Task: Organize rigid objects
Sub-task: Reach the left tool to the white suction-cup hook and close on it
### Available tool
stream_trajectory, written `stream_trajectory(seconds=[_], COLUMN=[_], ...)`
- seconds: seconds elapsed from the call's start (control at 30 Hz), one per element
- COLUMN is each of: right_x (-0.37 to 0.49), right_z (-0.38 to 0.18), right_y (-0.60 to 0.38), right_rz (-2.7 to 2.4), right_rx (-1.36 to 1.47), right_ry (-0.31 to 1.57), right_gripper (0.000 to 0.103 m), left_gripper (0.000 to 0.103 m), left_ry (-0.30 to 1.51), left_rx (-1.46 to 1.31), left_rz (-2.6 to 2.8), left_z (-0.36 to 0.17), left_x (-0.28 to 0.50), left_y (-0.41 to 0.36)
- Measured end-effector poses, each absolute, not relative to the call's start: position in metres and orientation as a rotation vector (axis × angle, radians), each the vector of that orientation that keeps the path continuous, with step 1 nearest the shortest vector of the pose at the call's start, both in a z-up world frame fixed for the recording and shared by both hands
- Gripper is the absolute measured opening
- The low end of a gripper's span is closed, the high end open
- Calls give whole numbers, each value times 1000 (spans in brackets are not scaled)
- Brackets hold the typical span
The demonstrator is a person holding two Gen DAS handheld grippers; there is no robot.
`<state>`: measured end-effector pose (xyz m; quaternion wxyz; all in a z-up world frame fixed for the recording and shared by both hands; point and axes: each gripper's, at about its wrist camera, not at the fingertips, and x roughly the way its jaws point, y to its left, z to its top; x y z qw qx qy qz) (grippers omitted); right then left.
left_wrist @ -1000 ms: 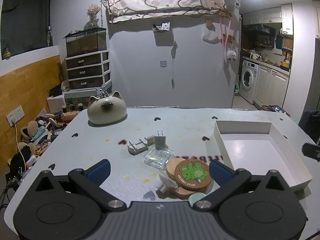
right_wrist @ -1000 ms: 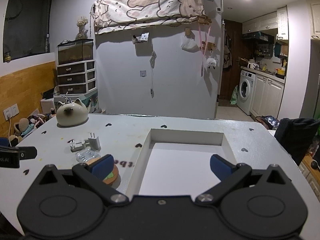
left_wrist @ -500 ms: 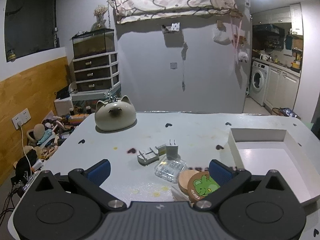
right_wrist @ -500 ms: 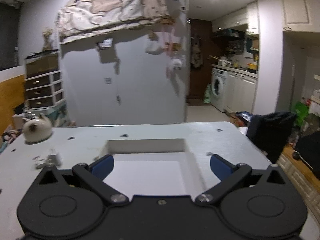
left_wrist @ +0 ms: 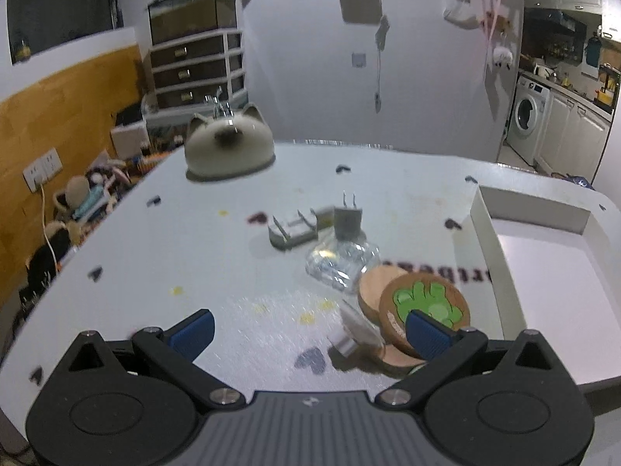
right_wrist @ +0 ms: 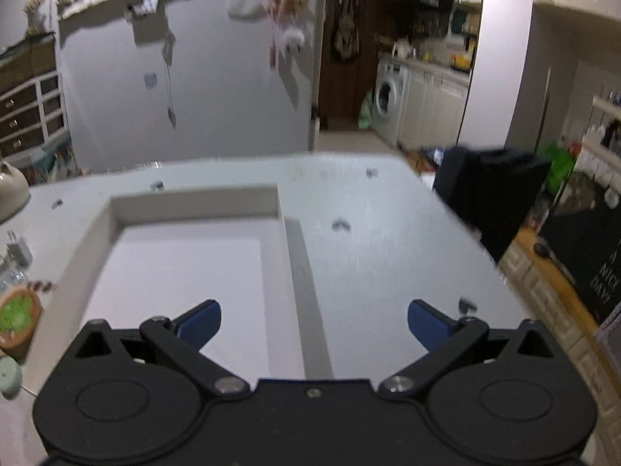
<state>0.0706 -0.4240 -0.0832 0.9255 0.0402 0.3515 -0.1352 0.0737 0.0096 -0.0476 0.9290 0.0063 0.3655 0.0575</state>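
Observation:
On the white table, a pile of small objects lies in the left wrist view: a grey plug adapter, a grey clip-like piece, a clear plastic case and round wooden coasters, the top one with a green frog. My left gripper is open and empty, its right finger over the coasters' near edge. An empty white tray stands to the right. My right gripper is open and empty above the tray's right wall. The frog coaster shows at the left edge there.
A cat-shaped ceramic dome sits at the table's far left. A small mint-green disc lies near the front edge. A black chair back stands off the table's right side. Clutter lies on the floor at left.
My left gripper moved in lower and closer over the pile. My right gripper swung rightward, so the tray now sits left of centre in its view.

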Motion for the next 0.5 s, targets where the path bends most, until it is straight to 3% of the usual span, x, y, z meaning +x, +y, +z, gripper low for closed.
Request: stream_trajectory(seconds=[0.13, 0.37, 0.43, 0.5], right_x=[84, 109, 115, 119], right_z=[-104, -133, -138, -143], right_y=[-431, -434, -434, -434], right_rz=[-243, -181, -180, -187], right_rx=[119, 135, 140, 146], right_ry=[794, 888, 905, 923], right_gripper=[74, 38, 21, 15], left_gripper=[103, 103, 103, 103], left_ry=[784, 822, 832, 847], left_rx=[-35, -68, -76, -83], left_rz=[113, 113, 109, 105], left_z=[-59, -71, -74, -77], left_x=[79, 89, 93, 98], left_y=[5, -1, 0, 1])
